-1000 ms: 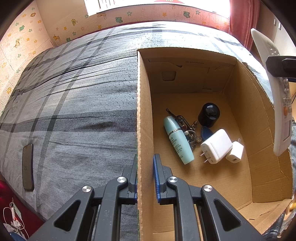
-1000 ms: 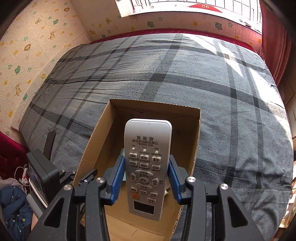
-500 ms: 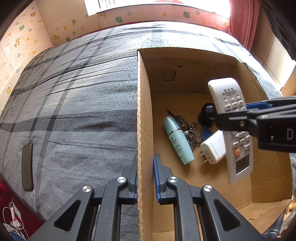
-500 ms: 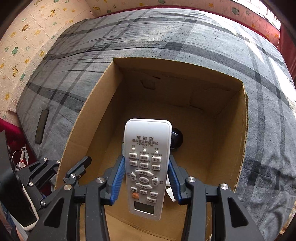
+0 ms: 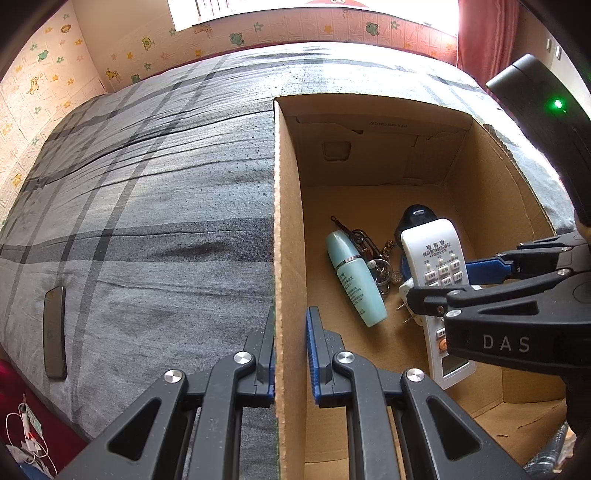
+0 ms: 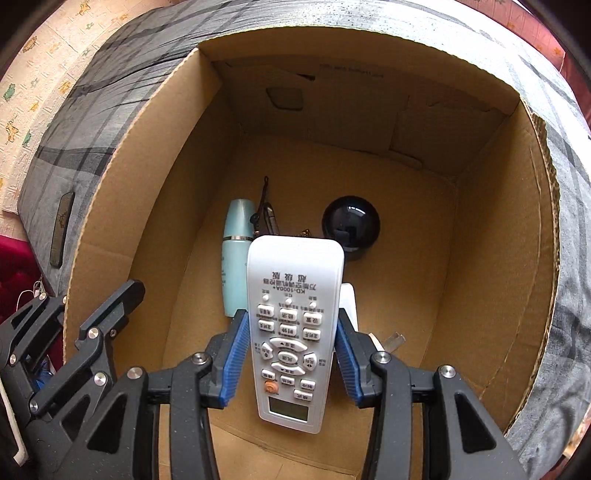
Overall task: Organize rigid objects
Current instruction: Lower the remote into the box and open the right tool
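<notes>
My right gripper (image 6: 289, 332) is shut on a white remote control (image 6: 291, 325) and holds it low inside the open cardboard box (image 6: 491, 229). The remote also shows in the left wrist view (image 5: 437, 273), just above the items on the box floor. My left gripper (image 5: 290, 332) is shut on the box's left wall (image 5: 286, 221), one finger on each side. On the box floor lie a teal bottle (image 5: 354, 277), a keyring with keys (image 5: 373, 254), a black round object (image 6: 351, 221) and a white charger plug (image 5: 406, 295), partly hidden by the remote.
The box sits on a bed with a grey plaid cover (image 5: 147, 203). A dark phone (image 5: 54, 332) lies on the bed near its left edge. Patterned wall (image 5: 55, 74) and a red curtain (image 5: 484, 33) stand behind the bed.
My right gripper has moved down into the box with the remote, from above the rim to close over the items. The left gripper has stayed clamped on the box wall.
</notes>
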The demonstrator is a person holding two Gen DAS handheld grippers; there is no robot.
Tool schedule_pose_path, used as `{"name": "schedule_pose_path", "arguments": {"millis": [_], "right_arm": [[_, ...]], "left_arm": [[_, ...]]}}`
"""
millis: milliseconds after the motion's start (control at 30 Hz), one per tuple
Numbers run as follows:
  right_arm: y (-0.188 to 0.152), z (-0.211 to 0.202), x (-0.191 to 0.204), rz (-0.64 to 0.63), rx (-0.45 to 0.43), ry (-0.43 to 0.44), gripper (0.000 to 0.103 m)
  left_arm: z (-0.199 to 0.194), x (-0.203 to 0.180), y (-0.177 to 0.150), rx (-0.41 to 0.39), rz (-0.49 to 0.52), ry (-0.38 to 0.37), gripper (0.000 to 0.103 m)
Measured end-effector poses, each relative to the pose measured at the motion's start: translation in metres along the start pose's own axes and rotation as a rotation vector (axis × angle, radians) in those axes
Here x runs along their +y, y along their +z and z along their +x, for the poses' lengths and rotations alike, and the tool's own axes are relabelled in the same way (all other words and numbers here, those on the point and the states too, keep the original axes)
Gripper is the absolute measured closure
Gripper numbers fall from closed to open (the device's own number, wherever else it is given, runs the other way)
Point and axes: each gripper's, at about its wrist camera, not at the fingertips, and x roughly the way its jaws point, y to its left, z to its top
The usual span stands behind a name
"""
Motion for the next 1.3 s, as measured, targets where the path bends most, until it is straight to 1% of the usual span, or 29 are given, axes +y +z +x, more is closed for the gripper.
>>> {"name": "schedule_pose_path", "arguments": {"millis": [100, 300, 400, 500, 567, 600, 667, 800, 867, 967, 1300], "right_arm": [[0.001, 0.000, 0.002, -0.003, -0.002, -0.010, 0.055], [0.002, 0.001, 0.002, 0.006, -0.003, -0.002, 0.054], [0.002, -0.003, 0.001, -0.003, -0.021, -0.009, 0.049], [0.001, -0.010, 0.004, -0.016, -0.046, -0.017, 0.037], [0.001, -0.013, 0.004, -0.021, -0.055, -0.022, 0.025], [0.000, -0.015, 0.005, -0.022, -0.065, -0.022, 0.023], [0.000, -0.021, 0.006, -0.030, -0.084, -0.018, 0.015], [-0.001, -0.030, 0.011, -0.047, -0.111, -0.013, 0.009], [-0.001, -0.034, 0.012, -0.049, -0.118, -0.009, 0.005], [-0.003, -0.037, 0.019, -0.054, -0.132, -0.021, 0.002], [-0.010, -0.056, 0.010, -0.036, -0.174, -0.060, 0.002]], "left_arm": [[0.001, 0.000, 0.000, 0.000, -0.001, 0.000, 0.089], [0.000, 0.000, 0.000, 0.000, -0.001, 0.000, 0.089], [0.001, 0.000, 0.000, 0.000, -0.001, 0.000, 0.089], [0.000, 0.000, 0.000, 0.000, -0.001, -0.001, 0.089], [0.000, 0.000, -0.001, -0.001, -0.001, 0.000, 0.089], [0.000, 0.000, 0.000, -0.001, -0.001, 0.000, 0.089], [0.000, 0.001, -0.001, -0.001, -0.001, 0.000, 0.089], [0.000, 0.001, -0.001, -0.002, 0.000, 0.000, 0.089], [-0.001, 0.001, -0.001, -0.002, 0.000, 0.000, 0.089], [-0.001, 0.002, -0.001, -0.001, -0.002, -0.002, 0.089], [-0.002, 0.002, -0.001, -0.005, -0.001, -0.003, 0.089]]}}
